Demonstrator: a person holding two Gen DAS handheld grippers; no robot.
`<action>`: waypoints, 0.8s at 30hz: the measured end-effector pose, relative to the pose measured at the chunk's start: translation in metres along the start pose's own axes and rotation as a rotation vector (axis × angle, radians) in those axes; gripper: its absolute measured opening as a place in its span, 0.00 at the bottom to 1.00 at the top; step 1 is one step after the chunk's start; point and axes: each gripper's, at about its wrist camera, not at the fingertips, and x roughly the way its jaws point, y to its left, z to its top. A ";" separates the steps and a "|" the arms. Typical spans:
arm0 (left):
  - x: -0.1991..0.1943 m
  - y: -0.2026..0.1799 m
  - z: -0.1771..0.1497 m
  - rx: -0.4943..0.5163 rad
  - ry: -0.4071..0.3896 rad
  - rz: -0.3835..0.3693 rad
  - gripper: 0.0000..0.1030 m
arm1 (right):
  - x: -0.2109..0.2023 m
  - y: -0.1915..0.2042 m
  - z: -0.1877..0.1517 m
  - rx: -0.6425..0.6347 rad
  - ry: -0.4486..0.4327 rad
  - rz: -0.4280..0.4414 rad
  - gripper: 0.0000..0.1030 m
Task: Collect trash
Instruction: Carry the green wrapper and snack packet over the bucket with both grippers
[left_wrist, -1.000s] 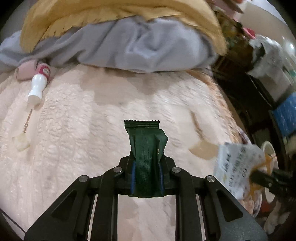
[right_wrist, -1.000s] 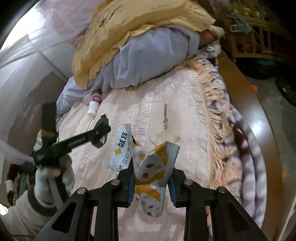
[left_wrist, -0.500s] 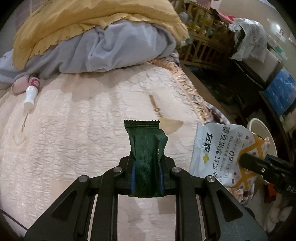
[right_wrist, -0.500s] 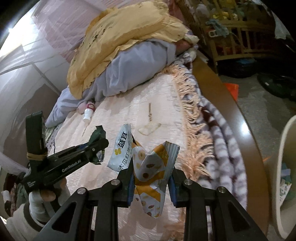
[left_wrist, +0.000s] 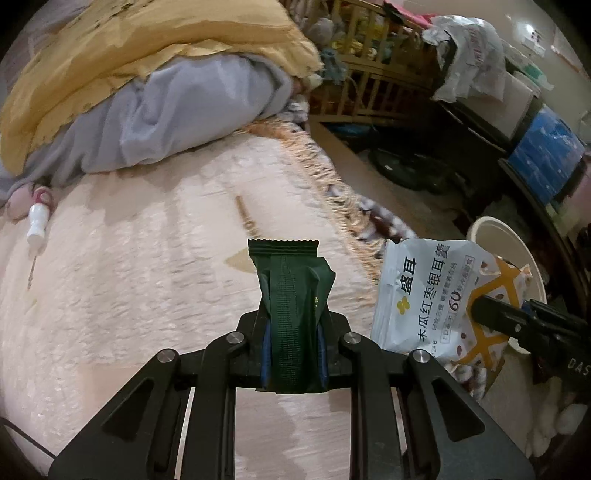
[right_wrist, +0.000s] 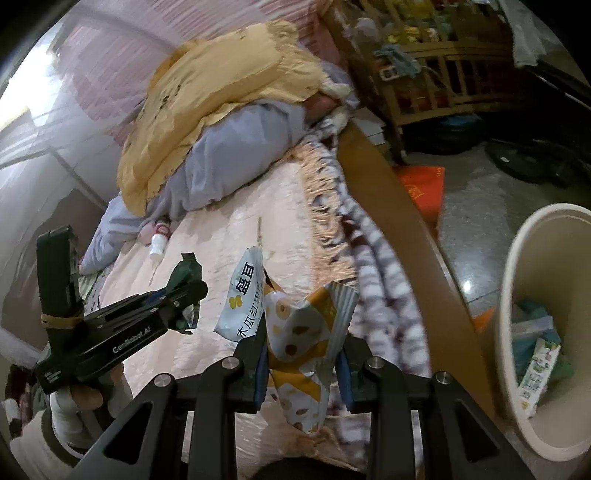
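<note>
My left gripper (left_wrist: 293, 339) is shut on a dark green snack wrapper (left_wrist: 291, 295) that stands up between its pads, over the pink quilted bed (left_wrist: 129, 277). My right gripper (right_wrist: 301, 354) is shut on a white and orange snack bag (right_wrist: 295, 332), also held above the bed near its fringed edge. That snack bag (left_wrist: 436, 295) shows at the right of the left wrist view, and the left gripper (right_wrist: 184, 291) with the green wrapper (right_wrist: 186, 269) shows at the left of the right wrist view. A cream trash bin (right_wrist: 517, 314) with wrappers inside stands on the floor at the right.
A yellow and grey bedding pile (left_wrist: 155, 96) lies at the head of the bed, a small white bottle (left_wrist: 37, 225) beside it. The wooden bed rail (right_wrist: 391, 206) runs between bed and floor. A wooden crib (right_wrist: 436, 74) and dark clutter stand beyond, an orange bag (right_wrist: 424, 188) on the floor.
Both grippers have swung to the right across the bed toward its edge, each still holding its wrapper. The trash bin and the floor have come into view at the right.
</note>
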 end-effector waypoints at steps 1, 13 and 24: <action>0.001 -0.006 0.002 0.008 0.002 -0.006 0.16 | -0.004 -0.005 0.000 0.006 -0.012 0.002 0.28; 0.018 -0.102 0.023 0.126 0.033 -0.138 0.16 | -0.055 -0.078 -0.006 0.112 -0.080 -0.114 0.28; 0.044 -0.194 0.031 0.211 0.102 -0.283 0.16 | -0.098 -0.153 -0.020 0.228 -0.145 -0.266 0.28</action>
